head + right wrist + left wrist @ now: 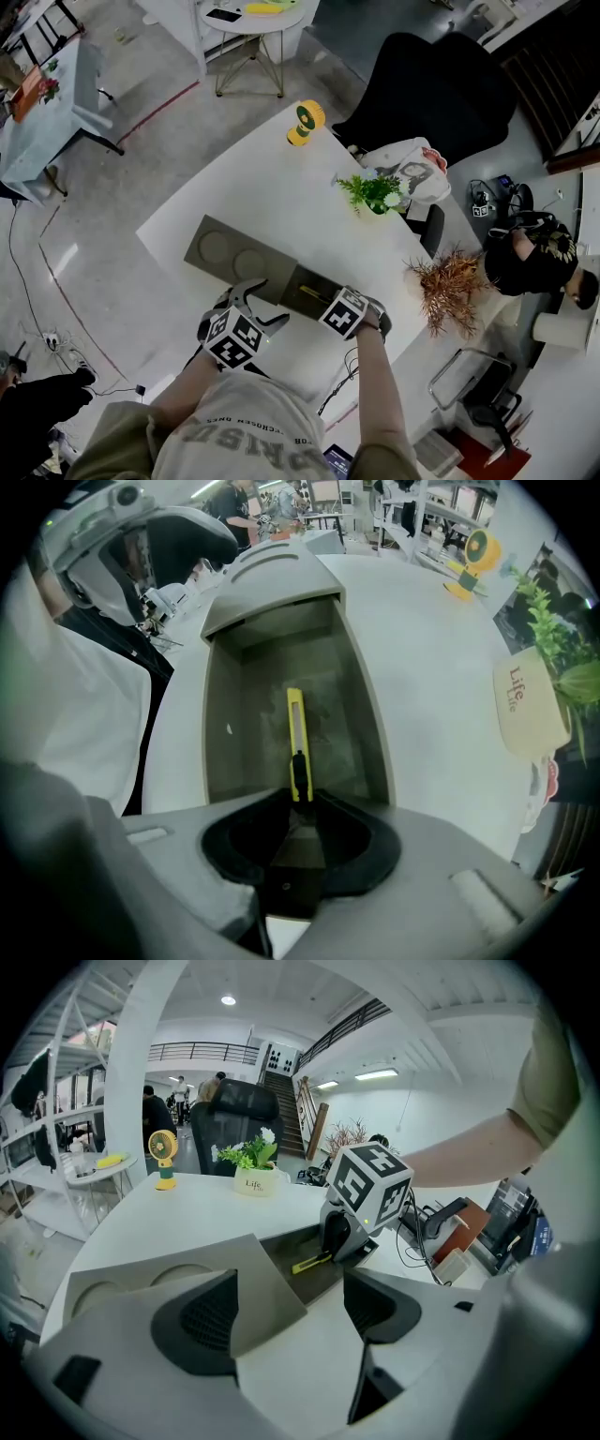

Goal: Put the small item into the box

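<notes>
Right gripper view shows the right gripper (298, 808) with jaws almost together, pinching the end of the yellow cutter (295, 728), which slants down inside the open grey box (367, 714). The left gripper (286, 1312) stands wide open above the lid (267, 1283), gripping nothing. I judge the placing nearly done; next the right jaws should part, then lift straight up

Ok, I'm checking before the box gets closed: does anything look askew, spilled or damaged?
Nothing stands out. The yellow utility knife runs straight along the open grey-green box, its end in the right gripper. The flat grey lid is merely slid aside. No spill or damage shows.
</notes>
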